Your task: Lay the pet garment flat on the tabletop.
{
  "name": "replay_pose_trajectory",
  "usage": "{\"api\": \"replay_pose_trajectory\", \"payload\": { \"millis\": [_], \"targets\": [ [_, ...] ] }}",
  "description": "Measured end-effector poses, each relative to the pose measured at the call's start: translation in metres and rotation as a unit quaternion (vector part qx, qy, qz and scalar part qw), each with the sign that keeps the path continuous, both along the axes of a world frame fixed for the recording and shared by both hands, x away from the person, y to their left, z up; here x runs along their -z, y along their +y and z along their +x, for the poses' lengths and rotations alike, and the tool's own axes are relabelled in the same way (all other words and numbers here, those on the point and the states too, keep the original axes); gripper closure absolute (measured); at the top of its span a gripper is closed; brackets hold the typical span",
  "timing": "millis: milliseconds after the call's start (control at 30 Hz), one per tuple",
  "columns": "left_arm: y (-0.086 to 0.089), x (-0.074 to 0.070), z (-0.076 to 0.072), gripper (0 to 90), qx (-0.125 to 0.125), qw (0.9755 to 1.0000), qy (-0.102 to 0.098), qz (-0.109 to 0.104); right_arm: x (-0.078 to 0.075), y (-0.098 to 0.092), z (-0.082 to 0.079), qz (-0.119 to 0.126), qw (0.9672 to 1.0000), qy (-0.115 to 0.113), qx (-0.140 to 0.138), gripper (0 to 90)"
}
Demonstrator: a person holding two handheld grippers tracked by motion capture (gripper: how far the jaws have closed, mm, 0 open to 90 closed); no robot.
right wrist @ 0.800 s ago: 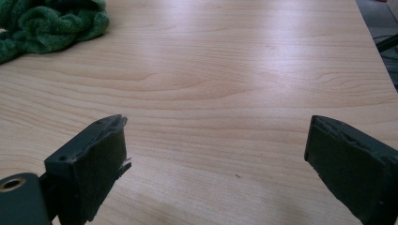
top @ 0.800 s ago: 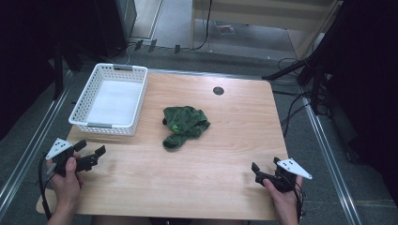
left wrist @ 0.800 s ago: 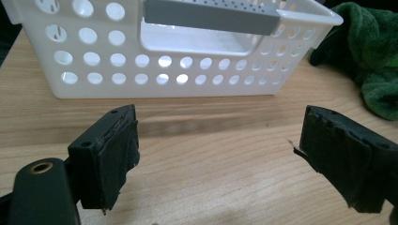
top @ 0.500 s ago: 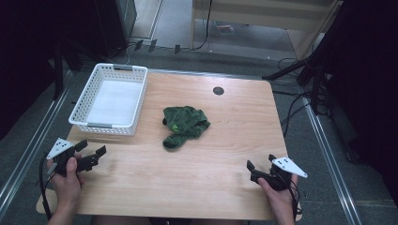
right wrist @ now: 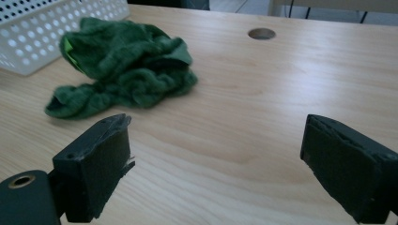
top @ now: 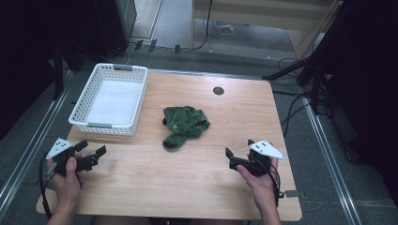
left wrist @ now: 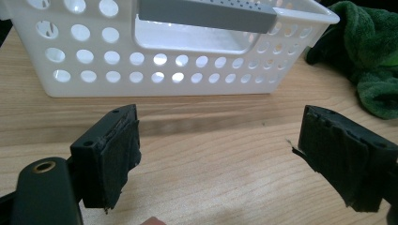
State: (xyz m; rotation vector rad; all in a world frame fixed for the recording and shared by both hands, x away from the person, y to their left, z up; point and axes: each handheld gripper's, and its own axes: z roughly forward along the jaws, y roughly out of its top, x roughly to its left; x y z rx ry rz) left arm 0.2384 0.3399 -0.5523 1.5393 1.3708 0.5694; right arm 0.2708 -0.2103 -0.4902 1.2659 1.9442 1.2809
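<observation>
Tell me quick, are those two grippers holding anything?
Left gripper: open, holding nothing.
Right gripper: open, holding nothing.

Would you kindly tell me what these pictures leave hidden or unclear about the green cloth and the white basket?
- Crumpled green terry cloth: its underside and inner folds are hidden by its own bunching; the left gripper view's right edge crops it.
- White perforated plastic basket: the right gripper view's top-left corner cuts it off.
- Bright green patch on the cloth: too small to identify.

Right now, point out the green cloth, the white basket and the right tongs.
green cloth (top: 184,124), high view, middle of the crumpled heap
white basket (top: 108,125), high view, near rim's grey handle
right tongs (top: 239,151), high view, midway between the open tips
</observation>
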Motion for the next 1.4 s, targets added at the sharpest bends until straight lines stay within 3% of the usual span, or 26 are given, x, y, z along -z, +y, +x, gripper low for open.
{"api": "replay_pose_trajectory", "payload": {
  "millis": [300,600,767,867,900,1000,1133,1233,1300,1400],
  "targets": [
    [0.0,0.0,0.0,13.7,0.0,1.0,0.001,-0.003,-0.014,0.065,0.026,-0.016,0.9984,-0.001,-0.055,8.3],
    [0.0,0.0,0.001,13.9,0.003,1.0,0.001,-0.005,-0.019,0.113,0.043,-0.008,0.9969,0.002,-0.078,10.7],
    [0.0,0.0,0.001,14.0,0.004,1.0,0.001,-0.005,-0.018,0.148,0.063,-0.031,0.9955,0.008,-0.09,12.3],
    [0.001,0.0,0.001,14.0,0.004,1.0,0.0,-0.006,-0.009,0.164,0.083,-0.051,0.9952,0.023,-0.081,12.4],
    [0.001,0.0,0.001,14.0,0.004,1.0,0.0,-0.006,-0.009,0.164,0.083,-0.051,0.9952,0.023,-0.081,12.4],
    [0.001,0.0,0.0,14.0,0.003,1.0,-0.002,-0.006,0.01,0.168,0.101,-0.073,0.9944,0.045,-0.061,12.1],
    [0.001,0.0,0.0,14.0,0.002,1.0,-0.003,-0.006,0.032,0.17,0.113,-0.087,0.9918,0.077,-0.053,12.2],
    [0.001,0.0,0.0,14.0,0.002,1.0,-0.003,-0.005,0.04,0.175,0.113,-0.113,0.9891,0.077,-0.056,13.8],
    [0.0,0.0,0.0,14.1,0.002,1.0,-0.003,-0.004,0.05,0.183,0.111,-0.158,0.9838,0.067,-0.051,15.9],
    [0.0,0.0,0.0,14.1,0.002,1.0,-0.004,-0.004,0.052,0.182,0.111,-0.15,0.9851,0.067,-0.051,19.0]
  ]
}}
